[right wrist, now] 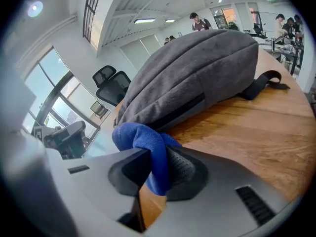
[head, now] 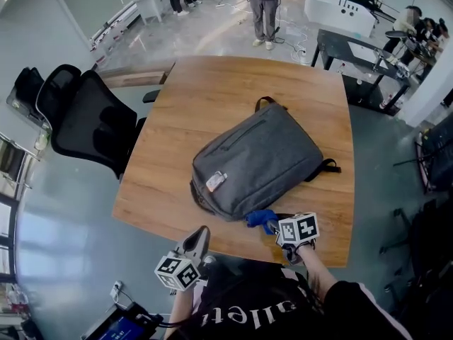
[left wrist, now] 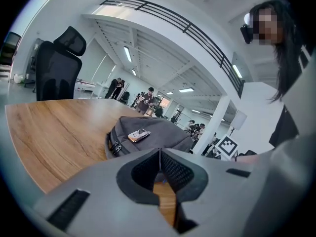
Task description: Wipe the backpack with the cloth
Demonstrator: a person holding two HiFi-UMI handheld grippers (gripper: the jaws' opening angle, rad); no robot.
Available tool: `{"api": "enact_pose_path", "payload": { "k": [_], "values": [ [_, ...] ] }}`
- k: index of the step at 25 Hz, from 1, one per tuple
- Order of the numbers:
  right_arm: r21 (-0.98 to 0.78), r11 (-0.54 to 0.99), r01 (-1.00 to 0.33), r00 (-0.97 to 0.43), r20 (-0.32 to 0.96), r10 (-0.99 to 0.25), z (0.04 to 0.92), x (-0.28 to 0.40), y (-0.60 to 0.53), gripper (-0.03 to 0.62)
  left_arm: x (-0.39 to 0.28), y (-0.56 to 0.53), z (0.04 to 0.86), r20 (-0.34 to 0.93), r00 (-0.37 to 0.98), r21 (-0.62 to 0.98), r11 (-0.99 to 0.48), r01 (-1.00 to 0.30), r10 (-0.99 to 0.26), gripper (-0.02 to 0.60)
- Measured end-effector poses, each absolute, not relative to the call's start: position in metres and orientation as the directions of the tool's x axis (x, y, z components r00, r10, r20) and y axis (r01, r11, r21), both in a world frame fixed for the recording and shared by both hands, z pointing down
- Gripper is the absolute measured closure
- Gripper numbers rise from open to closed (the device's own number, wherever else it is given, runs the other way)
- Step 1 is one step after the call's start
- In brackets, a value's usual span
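Observation:
A grey backpack (head: 256,160) lies flat on the wooden table (head: 212,98), a small tag (head: 216,181) on its near end. My right gripper (head: 271,224) is shut on a blue cloth (head: 260,218), right at the backpack's near edge. In the right gripper view the blue cloth (right wrist: 148,149) bunches between the pads with the backpack (right wrist: 192,78) just beyond. My left gripper (head: 202,236) hangs at the table's near edge, left of the bag, shut and empty. In the left gripper view the backpack (left wrist: 148,137) lies ahead of the gripper (left wrist: 159,157).
A black office chair (head: 88,122) stands at the table's left side. A person (head: 265,6) stands on the floor beyond the far edge. Dark desks (head: 361,55) and seated people fill the far right. Backpack straps (head: 327,167) trail toward the table's right side.

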State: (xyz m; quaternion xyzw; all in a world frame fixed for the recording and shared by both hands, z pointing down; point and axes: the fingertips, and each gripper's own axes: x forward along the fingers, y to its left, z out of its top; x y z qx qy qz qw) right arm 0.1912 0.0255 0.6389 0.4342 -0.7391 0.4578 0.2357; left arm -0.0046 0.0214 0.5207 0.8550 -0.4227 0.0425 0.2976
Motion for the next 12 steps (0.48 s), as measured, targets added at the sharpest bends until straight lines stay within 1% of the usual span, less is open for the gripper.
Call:
{"api": "enact_pose_path", "payload": {
  "k": [5,12],
  "values": [
    [-0.447,0.14,-0.884,-0.455,0.75,-0.479,0.638,0.248,0.008,0.516,0.015,0.017,0.524,0.331,0.654,0.468,-0.483,-0.74,-0.681,0.574],
    [-0.374,0.061,-0.925,-0.346,0.768,-0.539,0.633,0.33,-0.023,0.516,0.023,0.01,0.525,0.342,0.648,0.459,-0.481,-0.747,-0.68,0.574]
  ]
}}
